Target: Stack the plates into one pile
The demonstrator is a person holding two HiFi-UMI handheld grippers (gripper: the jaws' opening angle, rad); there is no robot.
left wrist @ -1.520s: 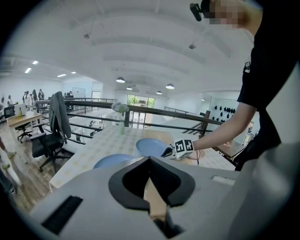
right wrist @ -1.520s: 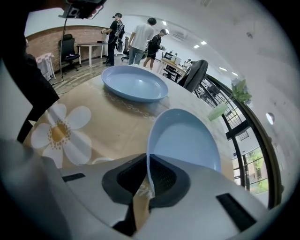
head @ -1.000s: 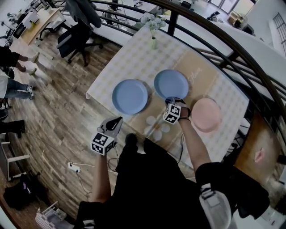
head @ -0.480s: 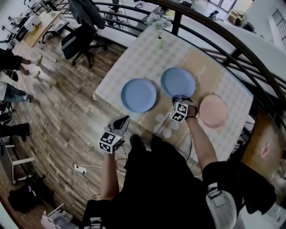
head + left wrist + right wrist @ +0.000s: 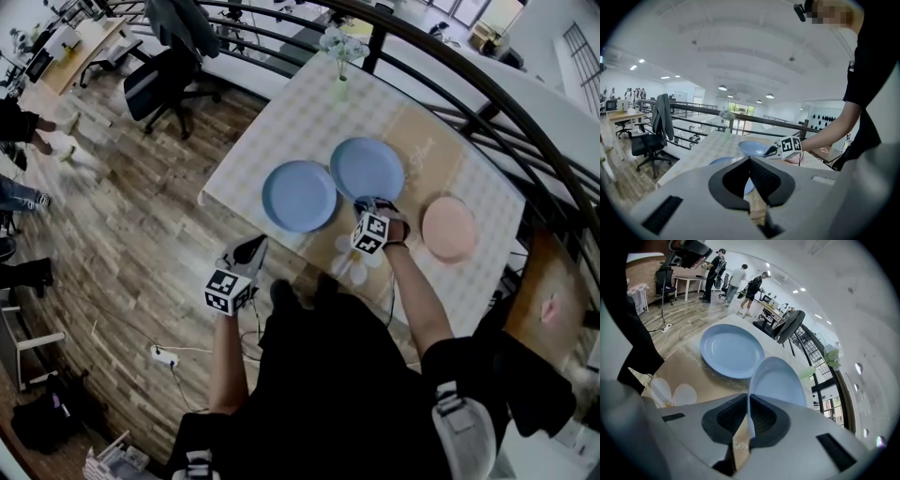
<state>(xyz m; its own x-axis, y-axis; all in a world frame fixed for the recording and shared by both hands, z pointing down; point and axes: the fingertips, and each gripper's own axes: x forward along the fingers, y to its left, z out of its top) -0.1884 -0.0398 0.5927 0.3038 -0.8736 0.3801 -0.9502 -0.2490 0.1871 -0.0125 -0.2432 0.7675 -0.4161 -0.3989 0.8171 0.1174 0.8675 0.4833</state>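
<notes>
My two tongs at a checked bench [image 5: 291, 122], one gripping a plate.
Nearest me, my left tongs [image 5: 251, 249] are clenched on nothing, off the bench's near edge, short of the flat blue plate [image 5: 299, 195]. My right tongs [image 5: 368, 203] grasp the rim of a second blue plate [image 5: 367, 169], held tilted above the bench just right of the flat one. A pink plate [image 5: 448, 228] lies further right; a flower vase [image 5: 340, 89] stands beyond.

Flower vase [image 5: 341, 86], black office chair [image 5: 155, 86]; dark curved railing [image 5: 379, 42]
</notes>
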